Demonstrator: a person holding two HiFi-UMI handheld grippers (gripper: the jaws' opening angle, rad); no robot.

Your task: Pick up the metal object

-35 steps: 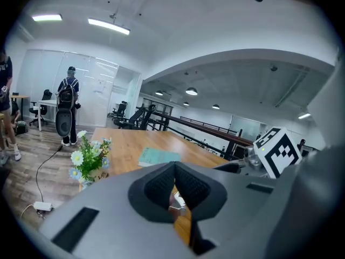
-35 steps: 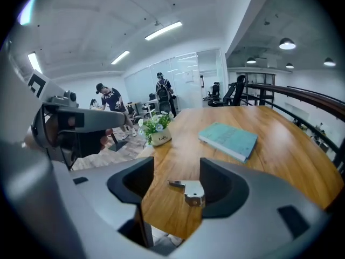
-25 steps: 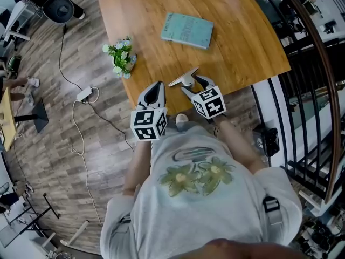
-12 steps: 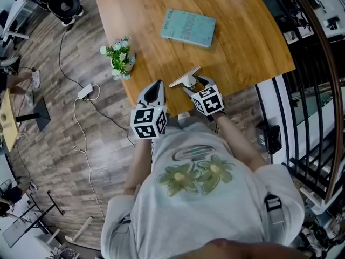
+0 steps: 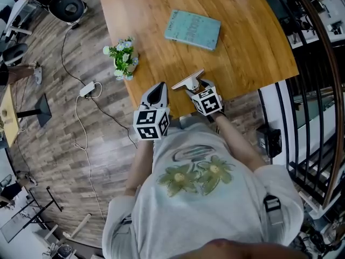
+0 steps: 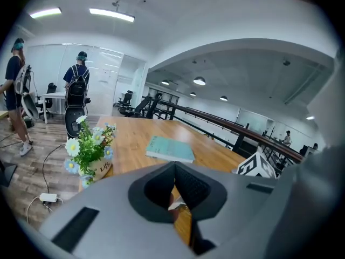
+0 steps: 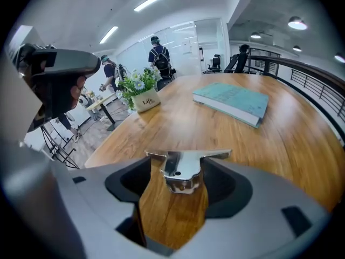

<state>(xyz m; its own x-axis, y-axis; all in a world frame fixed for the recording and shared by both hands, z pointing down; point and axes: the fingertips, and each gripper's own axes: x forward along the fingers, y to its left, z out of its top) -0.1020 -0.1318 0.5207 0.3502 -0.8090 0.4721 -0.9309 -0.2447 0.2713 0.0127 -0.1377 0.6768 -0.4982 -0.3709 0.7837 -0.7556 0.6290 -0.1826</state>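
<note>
1. The metal object (image 7: pixel 183 171) is sitting near the table's (image 5: pixel 242 53) front edge, right between the right gripper's (image 7: pixel 175 179) jaws. It's a shiny T-shaped piece with its crossbar lying on the far side of the jaw tips.
2. Those jaws are opening and already standing wide. There's a clear gap showing on the left side of the object, so I'm guessing nothing is pinching it and it's just resting on the wood.
3. The right side is harder to call. The pad is looking very close to the metal, and I can't tell if it's touching.
4. The left gripper (image 6: pixel 173 169) is hanging just off the table edge with its jaw tips meeting and nothing between them. Probably it's just being kept out of the way, since this looks like a one-gripper job.
5. Further out, the book (image 5: pixel 192 29) and the flower pot (image 5: pixel 124 58) are sitting well apart from the object, so they're not crowding the grab.
6. In the head view the marker cube is covering most of the right jaws, and the object's underside isn't showing anywhere.
</note>
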